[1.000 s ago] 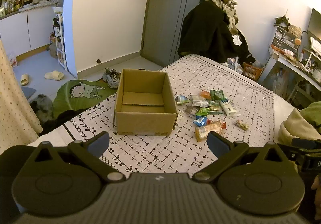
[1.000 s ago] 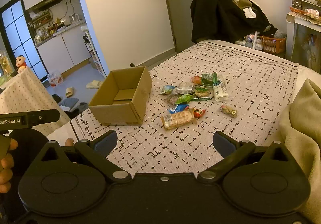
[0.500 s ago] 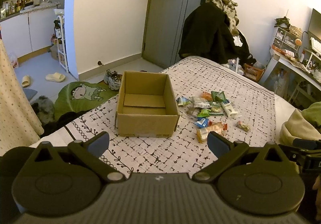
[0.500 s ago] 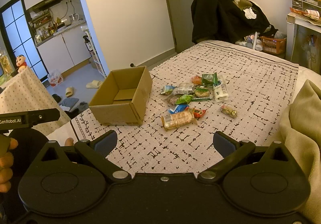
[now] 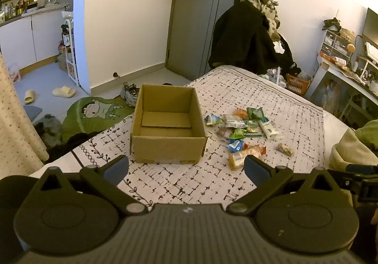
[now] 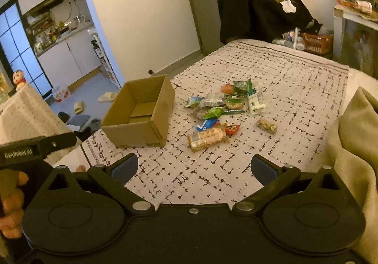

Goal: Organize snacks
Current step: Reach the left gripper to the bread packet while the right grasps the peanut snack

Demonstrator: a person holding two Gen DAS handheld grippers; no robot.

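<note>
A: Status? Both tools are hanging over the near edge of the bed (image 6: 295, 79), left tool (image 5: 186, 167) and right tool (image 6: 193, 167) each spread wide, nothing between the jaws.

B: Snacks?

A: The snack pile (image 6: 226, 107) is lying mid-bed, ahead and slightly right of the right tool, just right of the cardboard box (image 5: 166, 126). Box is looking empty.

B: Nearest piece?

A: The cracker pack (image 6: 208, 137). Long axis is running left-right, tilted a bit, so roughly across the right tool's line. Right hand is nearer, I'd say. Left tool is facing the box.

B: Any labels?

A: Wrapper print is too small to read. Only "GenRobot.AI" on the left tool's body, showing in the right view.
</note>
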